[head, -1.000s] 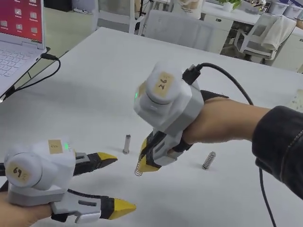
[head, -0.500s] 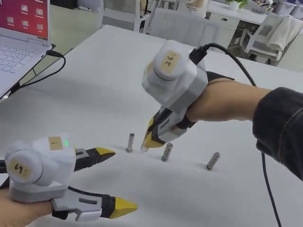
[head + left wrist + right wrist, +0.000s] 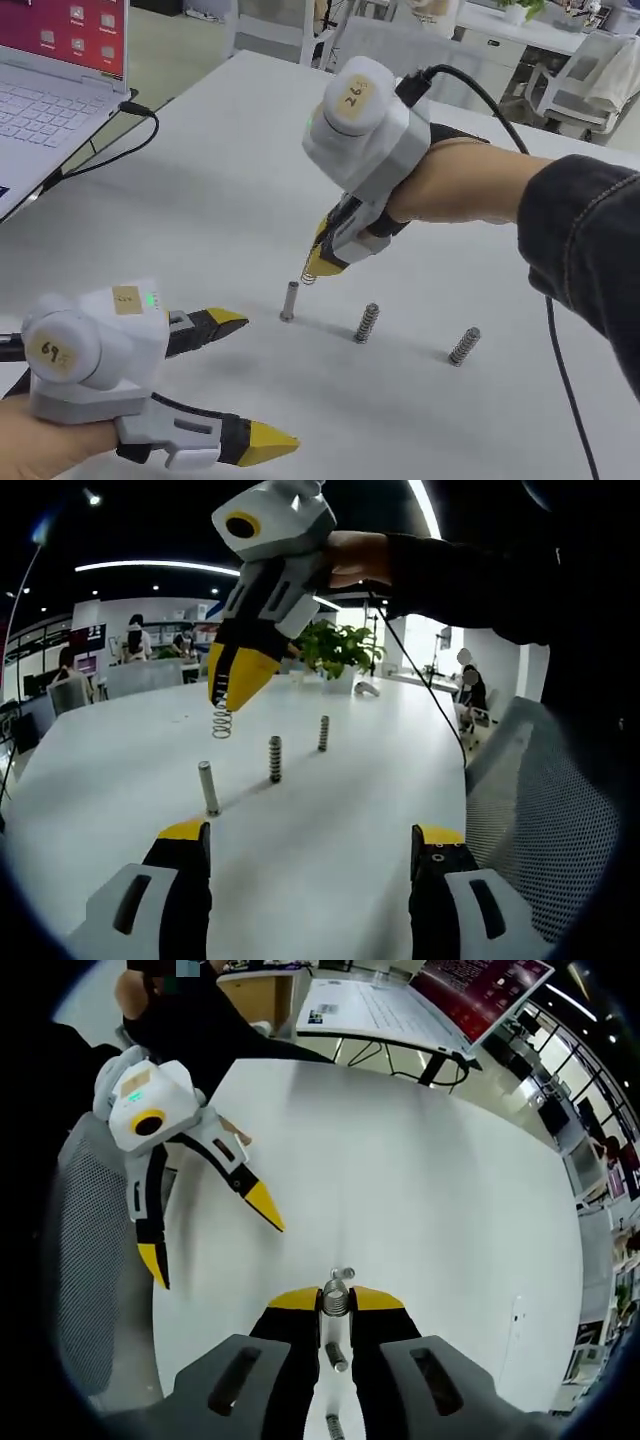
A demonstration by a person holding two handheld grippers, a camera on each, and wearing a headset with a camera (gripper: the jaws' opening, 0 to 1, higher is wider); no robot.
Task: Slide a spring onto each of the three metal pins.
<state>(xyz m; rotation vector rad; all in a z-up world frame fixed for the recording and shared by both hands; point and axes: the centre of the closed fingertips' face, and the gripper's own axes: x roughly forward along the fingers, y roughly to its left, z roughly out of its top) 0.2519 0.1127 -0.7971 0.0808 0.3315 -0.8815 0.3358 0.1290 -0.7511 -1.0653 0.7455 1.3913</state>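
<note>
My right tool (image 3: 318,265) pinches a spring (image 3: 308,276), which hangs from its tips just above the bare pin (image 3: 289,301) on the tabletop (image 3: 200,200). Behind its tips stand two sprung pins (image 3: 367,322). My left tool (image 3: 262,380) hovers near, jaws spread, holding nothing.

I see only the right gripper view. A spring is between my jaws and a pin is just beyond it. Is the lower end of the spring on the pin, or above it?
Observer: Above it. In the left gripper view the held spring hangs from the right gripper, with a clear gap over the bare pin.
Operator: My jaws hide much of the table. How many pins carry a spring?
Observer: Two, it seems. In the head view the middle spring and the far spring stand upright in a row with the bare pin.
</note>
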